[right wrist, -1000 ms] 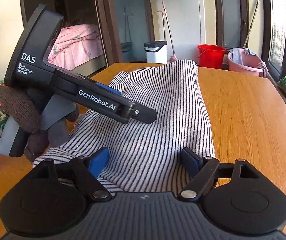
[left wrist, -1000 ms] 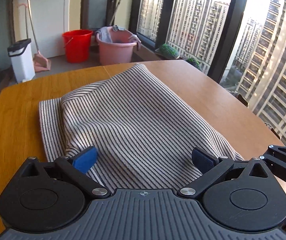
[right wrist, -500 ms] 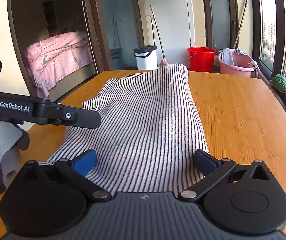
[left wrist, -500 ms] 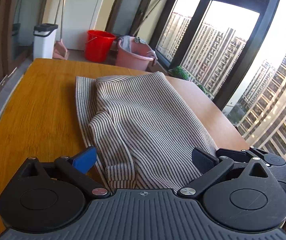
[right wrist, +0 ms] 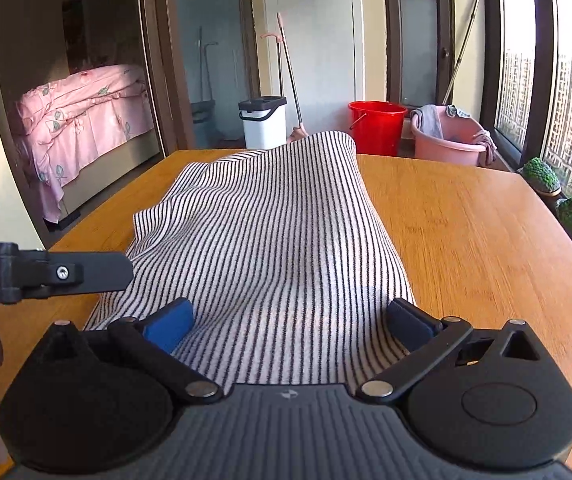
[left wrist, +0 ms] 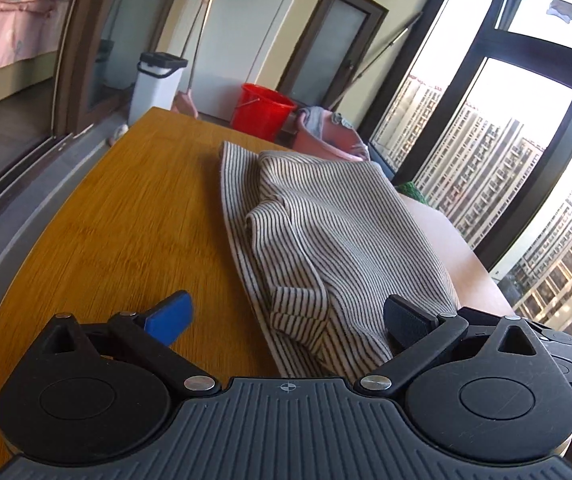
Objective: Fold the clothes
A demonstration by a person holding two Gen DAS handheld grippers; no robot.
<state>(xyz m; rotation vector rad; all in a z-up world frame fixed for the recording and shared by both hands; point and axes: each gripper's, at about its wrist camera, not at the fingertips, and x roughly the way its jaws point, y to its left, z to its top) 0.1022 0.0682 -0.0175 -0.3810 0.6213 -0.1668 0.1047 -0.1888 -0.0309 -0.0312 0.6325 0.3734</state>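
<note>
— Striped garment [right wrist: 270, 240] lies folded lengthwise along the wooden table [right wrist: 486, 248], nearer its left side. What changed?

— The right gripper [right wrist: 288, 320] has just spread its jaws wide; nothing is pinched between them. The left gripper [left wrist: 286, 316] has swung leftward, jaws apart, empty.

— Meaning?

— That fold looks released; another likely follows.

You were in a high-rise flat: a bed [right wrist: 82, 108] with pink covers showed through a doorway, buckets [right wrist: 376, 126] and mops stood by tall windows [left wrist: 498, 152].
</note>
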